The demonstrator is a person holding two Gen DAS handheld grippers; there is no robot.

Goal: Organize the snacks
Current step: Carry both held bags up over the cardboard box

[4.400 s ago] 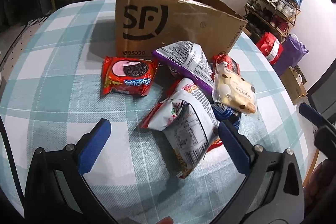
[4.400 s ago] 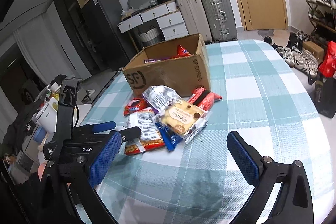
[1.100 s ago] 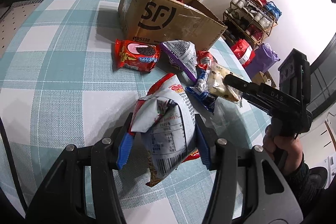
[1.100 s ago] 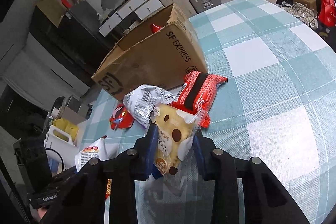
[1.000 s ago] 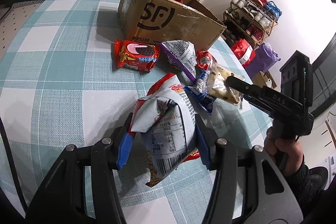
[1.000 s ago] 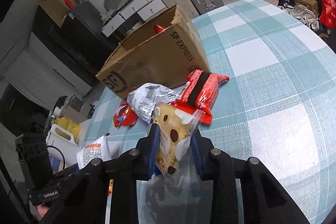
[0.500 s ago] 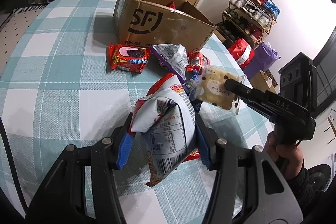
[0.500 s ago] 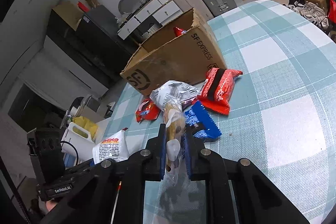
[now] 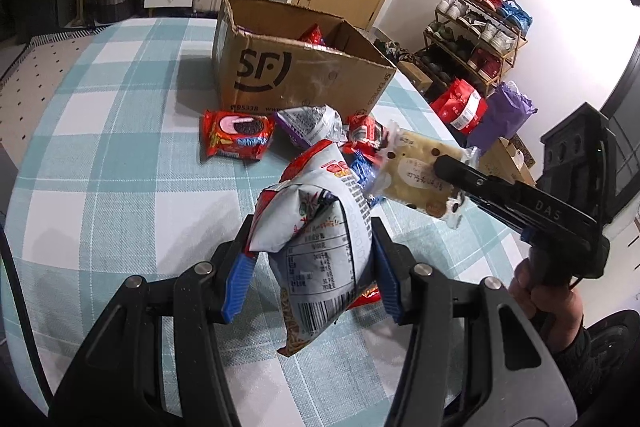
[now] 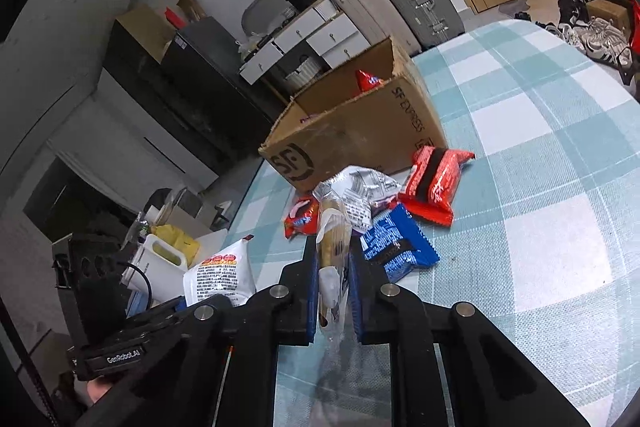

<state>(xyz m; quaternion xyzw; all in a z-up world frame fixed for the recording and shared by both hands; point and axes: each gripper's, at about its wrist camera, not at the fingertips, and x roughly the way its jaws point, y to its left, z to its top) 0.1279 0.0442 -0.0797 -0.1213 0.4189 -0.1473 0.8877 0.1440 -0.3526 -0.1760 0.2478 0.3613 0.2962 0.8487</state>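
Chip bag [image 9: 316,247]: white and red, clamped between the blue pads of the left gripper [image 9: 310,277], lifted clear of the table [image 9: 120,155], barcode end hanging down.
Cookie pack [image 9: 416,183]: clear wrapper with dark spots, pinched edge-on by the right gripper [image 10: 334,295], held off the table, just right of the chip bag.
Left gripper: closed on the chip bag.
Right gripper: jaws tight on the cookie pack, nearly together.
Pile: red Oreo pack [image 9: 238,139], purple bag [image 9: 310,125], blue pack [image 10: 394,247] and red-black pack [image 10: 434,187] lay on the table between the grippers and the box.
Box [image 9: 296,75]: open cardboard, far side of the table, a red packet [image 10: 366,79] showing inside.
Table: teal and white checked cloth.
Hand [image 9: 544,297]: at the right edge, gripping the right gripper's handle.
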